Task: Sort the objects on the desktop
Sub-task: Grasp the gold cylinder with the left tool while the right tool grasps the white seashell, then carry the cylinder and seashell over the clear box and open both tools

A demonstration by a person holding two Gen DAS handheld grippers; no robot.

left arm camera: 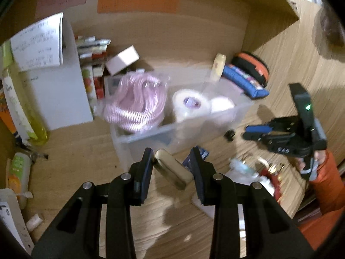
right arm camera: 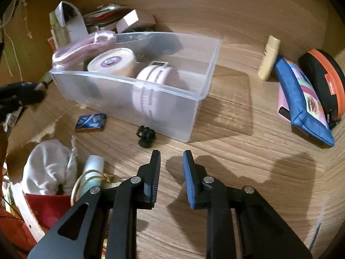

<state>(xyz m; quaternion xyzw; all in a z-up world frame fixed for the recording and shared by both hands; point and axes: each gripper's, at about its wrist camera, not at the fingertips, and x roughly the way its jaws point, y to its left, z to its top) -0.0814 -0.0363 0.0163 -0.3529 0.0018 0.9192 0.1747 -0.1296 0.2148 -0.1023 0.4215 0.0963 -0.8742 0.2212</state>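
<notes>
Left wrist view: left gripper jaws spread around flat metallic tin, one tip touching, grip unconfirmed; tin glossy, oblong, held low just before clear bin. Transfer step judged in hand; next calls for lifting over the bin's near wall.

Right wrist view: right gripper jaws parted, empty, above bare table; small black clip nearby, beside bin.

desk: light wood grain | back panel: wood (coloured sticky notes) | light: dim, warm
</notes>
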